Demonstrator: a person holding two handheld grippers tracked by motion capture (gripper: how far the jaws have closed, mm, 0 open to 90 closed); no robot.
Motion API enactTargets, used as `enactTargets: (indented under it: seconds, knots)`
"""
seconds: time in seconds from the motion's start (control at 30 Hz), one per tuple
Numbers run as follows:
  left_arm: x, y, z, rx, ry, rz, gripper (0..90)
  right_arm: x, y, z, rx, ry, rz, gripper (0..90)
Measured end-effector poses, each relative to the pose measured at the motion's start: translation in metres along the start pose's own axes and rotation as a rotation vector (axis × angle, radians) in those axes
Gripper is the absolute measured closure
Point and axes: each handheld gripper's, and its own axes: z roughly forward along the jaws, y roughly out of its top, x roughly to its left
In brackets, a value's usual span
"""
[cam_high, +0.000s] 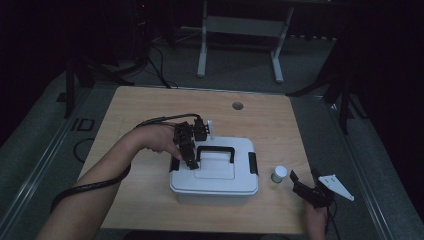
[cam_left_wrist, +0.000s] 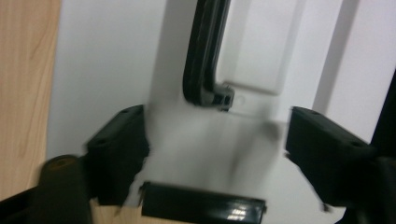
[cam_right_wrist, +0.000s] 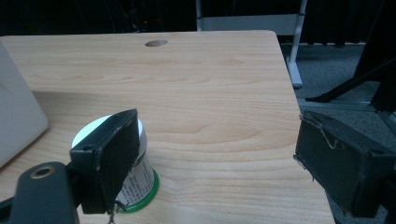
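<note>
My left gripper (cam_high: 190, 159) is wide open and holds nothing. Its fingers (cam_left_wrist: 119, 154) hang just over the lid of the white box (cam_high: 214, 172), close to one end of the black handle (cam_left_wrist: 201, 60). A black latch (cam_left_wrist: 203, 209) sits right below my fingers, at the edge of the lid.

My right gripper (cam_high: 306, 189) is wide open too, and it holds nothing. It waits near the right edge of the worktop (cam_high: 150, 107). The little white bottle (cam_right_wrist: 135, 172) with the green bottom stands just beside one of its fingers (cam_right_wrist: 109, 158), between the box and my right hand.

What could go wrong? I think the box could slide if I push down on one side of the lid, because nothing holds it in place. My left fingers could slip off the smooth lid or catch the handle by mistake. The picture from my left hand is a bit blurry, so I may be moving too fast to aim well. The bottle looks tall and thin, so a small bump from my right fingers could tip it over and roll it off the worktop.
</note>
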Motion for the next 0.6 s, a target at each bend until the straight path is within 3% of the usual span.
enactTargets:
  seconds: [0.37,0.6]
  knots:
    - [0.003,0.01,-0.003,0.009,0.019,0.03,61.8,0.0,0.0,0.0,0.0,0.003,0.004,13.4]
    - [-0.001,0.014,-0.002,0.049,-0.031,0.08,82.2,0.0,0.0,0.0,0.001,0.003,0.003,13.5]
